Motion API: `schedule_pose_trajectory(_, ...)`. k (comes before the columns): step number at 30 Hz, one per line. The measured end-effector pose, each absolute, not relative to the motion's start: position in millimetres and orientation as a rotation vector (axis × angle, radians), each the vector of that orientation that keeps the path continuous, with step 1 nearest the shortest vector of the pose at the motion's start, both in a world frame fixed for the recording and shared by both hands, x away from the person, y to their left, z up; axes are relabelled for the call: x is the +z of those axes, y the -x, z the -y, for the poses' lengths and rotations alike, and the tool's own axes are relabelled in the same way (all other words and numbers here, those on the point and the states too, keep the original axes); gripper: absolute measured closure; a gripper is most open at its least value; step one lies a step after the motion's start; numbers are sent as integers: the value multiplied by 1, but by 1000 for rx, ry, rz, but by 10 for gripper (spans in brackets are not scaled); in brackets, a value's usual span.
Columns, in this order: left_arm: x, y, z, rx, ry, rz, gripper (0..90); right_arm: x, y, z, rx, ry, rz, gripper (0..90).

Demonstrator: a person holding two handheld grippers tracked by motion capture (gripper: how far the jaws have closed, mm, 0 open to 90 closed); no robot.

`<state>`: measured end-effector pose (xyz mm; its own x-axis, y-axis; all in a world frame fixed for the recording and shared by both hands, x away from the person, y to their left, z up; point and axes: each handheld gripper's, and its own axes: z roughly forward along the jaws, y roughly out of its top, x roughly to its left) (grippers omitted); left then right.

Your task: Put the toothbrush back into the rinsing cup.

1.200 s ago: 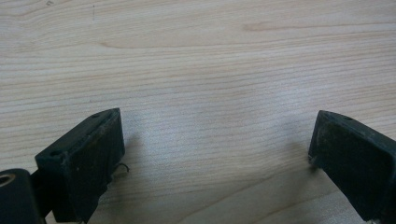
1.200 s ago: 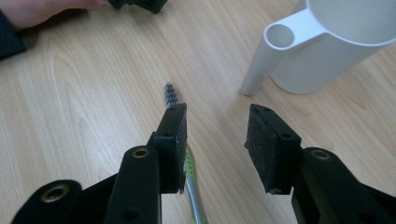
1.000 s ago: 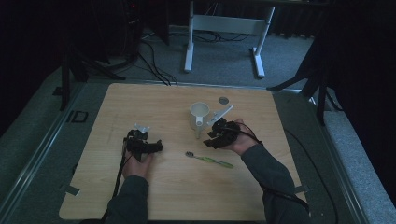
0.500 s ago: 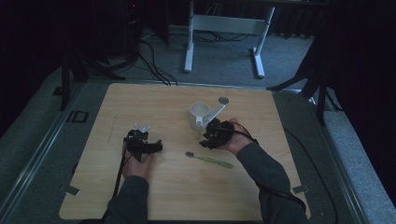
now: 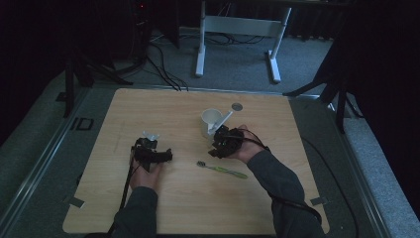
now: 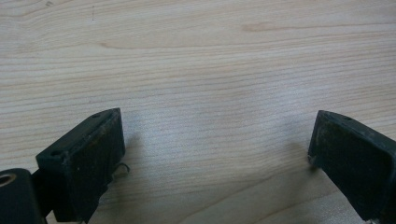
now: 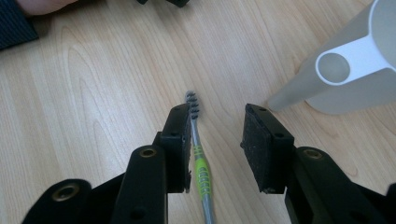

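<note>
Just right of the centre of the light wooden table [image 5: 173,198], the right gripper [image 7: 217,123] hangs with jaws spread over a green-and-grey toothbrush [image 7: 200,163] lying flat, nothing pinched. Beside it, toward the far edge, stands a white plastic cup [image 5: 211,120]. Left of centre, the left gripper [image 6: 215,140] rests on bare wood, jaws wide apart.
</note>
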<state>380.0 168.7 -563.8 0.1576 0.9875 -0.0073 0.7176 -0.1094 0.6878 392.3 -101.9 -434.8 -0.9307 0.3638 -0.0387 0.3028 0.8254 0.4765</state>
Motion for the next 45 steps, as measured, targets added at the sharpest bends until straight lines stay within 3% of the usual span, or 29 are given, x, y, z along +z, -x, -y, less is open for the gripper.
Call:
schedule_pose_trajectory(17, -564, -380, -169, 637, -1889, -1616, 39, -441, -391, 92, 646, -478, -2933, 662)
schedule_pose_trajectory(45, -564, -380, -169, 637, -1890, -1615, 40, -455, -395, 89, 482, -510, -2996, 647)
